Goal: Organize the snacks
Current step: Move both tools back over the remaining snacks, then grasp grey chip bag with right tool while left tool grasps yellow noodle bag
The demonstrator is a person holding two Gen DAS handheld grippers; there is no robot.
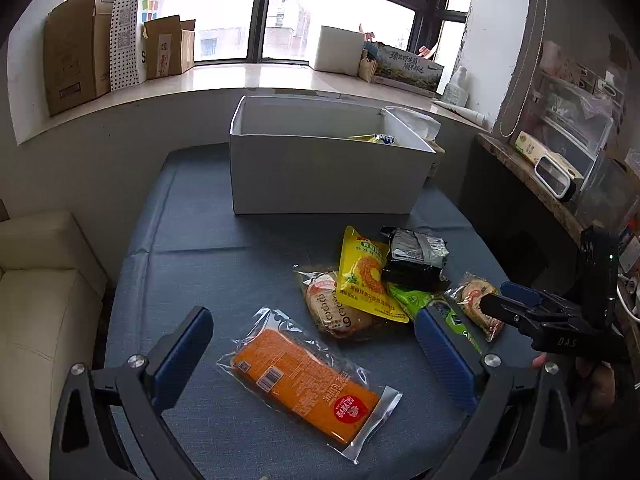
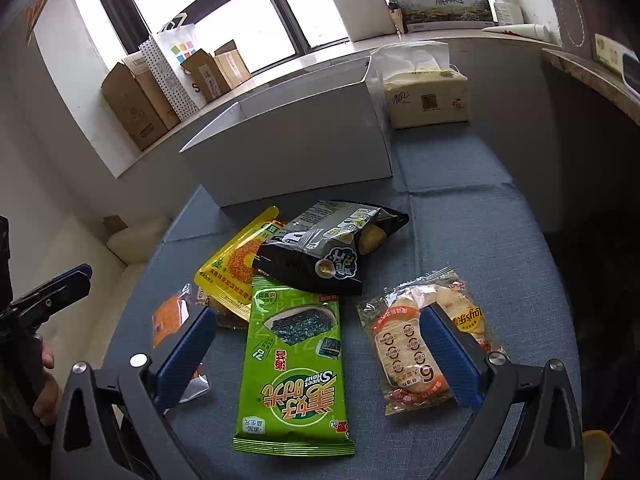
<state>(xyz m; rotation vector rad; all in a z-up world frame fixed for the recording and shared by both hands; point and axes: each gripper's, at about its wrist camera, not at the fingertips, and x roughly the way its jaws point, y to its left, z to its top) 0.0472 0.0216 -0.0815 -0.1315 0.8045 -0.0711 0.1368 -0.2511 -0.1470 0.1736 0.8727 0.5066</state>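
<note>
Ahead, white box (image 1: 320,172) behind piled snacks (image 2: 304,256); tissue pack (image 2: 428,98) beside.

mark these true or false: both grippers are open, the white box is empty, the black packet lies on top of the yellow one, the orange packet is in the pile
Both the left gripper and the right gripper are open: true.
The white box is empty: false, a yellow wrapper shows inside.
The black packet overlaps the yellow packet: true.
The orange packet is in the pile: false, it lies apart on the blue cloth.
</note>
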